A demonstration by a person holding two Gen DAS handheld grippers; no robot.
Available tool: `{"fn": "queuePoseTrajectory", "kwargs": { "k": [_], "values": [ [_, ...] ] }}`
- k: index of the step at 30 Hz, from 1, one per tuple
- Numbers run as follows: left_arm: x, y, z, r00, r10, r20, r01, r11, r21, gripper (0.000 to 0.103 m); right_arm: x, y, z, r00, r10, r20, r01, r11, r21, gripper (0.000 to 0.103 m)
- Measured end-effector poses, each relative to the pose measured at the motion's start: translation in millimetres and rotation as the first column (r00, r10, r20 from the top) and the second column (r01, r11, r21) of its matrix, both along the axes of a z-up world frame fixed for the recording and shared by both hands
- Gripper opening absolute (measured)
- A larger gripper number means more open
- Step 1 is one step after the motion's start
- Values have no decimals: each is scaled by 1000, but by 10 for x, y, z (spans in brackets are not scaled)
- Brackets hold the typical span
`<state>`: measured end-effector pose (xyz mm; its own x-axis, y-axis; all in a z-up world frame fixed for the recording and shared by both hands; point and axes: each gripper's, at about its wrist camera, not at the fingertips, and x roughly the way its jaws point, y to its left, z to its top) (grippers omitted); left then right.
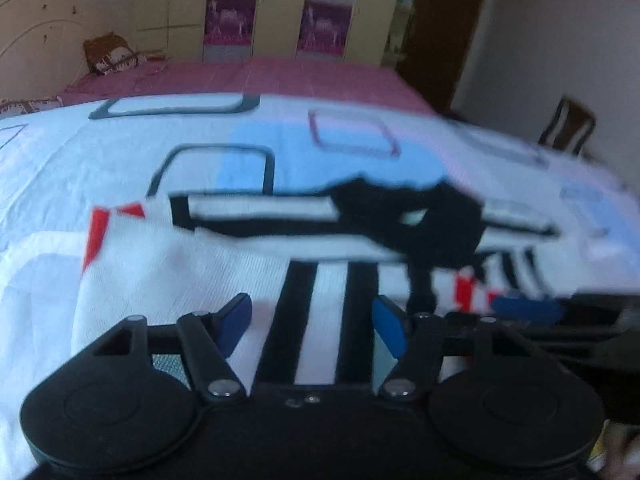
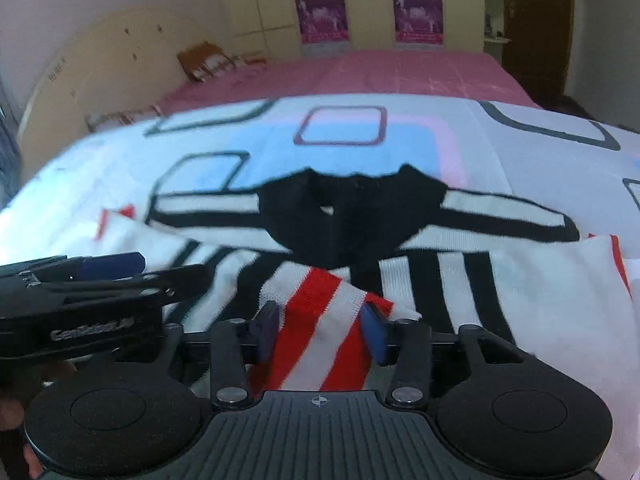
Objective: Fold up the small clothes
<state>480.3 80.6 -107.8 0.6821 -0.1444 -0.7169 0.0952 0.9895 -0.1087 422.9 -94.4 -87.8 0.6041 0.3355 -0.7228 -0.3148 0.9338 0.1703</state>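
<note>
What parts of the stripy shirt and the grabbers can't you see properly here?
- Left wrist view: shirt and right gripper smeared by motion blur.
- Right wrist view: the shirt's near edge hides behind the right gripper; left gripper seen side-on, jaws unclear.

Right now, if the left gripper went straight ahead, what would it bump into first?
Probably the shirt. The left gripper is open, its fingers straddling the black stripes just ahead. Farther on lies the black collar. Blur makes depth uncertain, so it may skim over the cloth.
</note>
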Motion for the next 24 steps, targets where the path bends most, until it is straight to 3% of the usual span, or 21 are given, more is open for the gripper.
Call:
{"fn": "queuePoseTrajectory", "kwargs": {
  "k": [3, 5, 8, 9, 12, 15, 16, 18, 24],
  "values": [
    [-27, 212, -1, 1000, 7, 16, -7, 999, 32, 64, -35, -242, 55, 998, -58, 13, 58, 998, -38, 46],
    [-115, 459, -24, 1000, 6, 26, -6, 1000, -3, 60, 1, -618, 20, 986, -163, -29, 163, 986, -26, 46],
    [-170, 473, 44, 999, 27, 23, -27, 1000, 5, 60, -18, -904, 38, 979, -193, -63, 195, 981, 16, 46],
    [-187, 408, 107, 999, 34, 29, -34, 999, 3, 62, -46, -887, 100, 978, -203, -44, 204, 979, 14, 46],
    [-249, 129, 227, 997, 6, 77, -5, 1000, -17, 86, -137, -736, 255, 984, -178, 5, 177, 982, 62, 46],
    [-228, -171, 127, 998, -51, 38, 51, 998, 24, 81, -199, -552, 136, 990, -134, -44, 136, 990, 26, 46],
    [-209, -215, 46, 998, -58, 4, 57, 998, 34, 81, -243, -517, 77, 991, -128, -33, 127, 992, -7, 46],
    [-256, -236, -10, 998, -69, 14, 68, 996, 66, 82, -304, -519, 62, 992, -122, -8, 122, 992, -37, 46],
    [-531, -200, 123, 997, -77, 22, 75, 995, 69, 83, -499, -721, 184, 984, -180, -17, 180, 983, 17, 46]
  ]
}}
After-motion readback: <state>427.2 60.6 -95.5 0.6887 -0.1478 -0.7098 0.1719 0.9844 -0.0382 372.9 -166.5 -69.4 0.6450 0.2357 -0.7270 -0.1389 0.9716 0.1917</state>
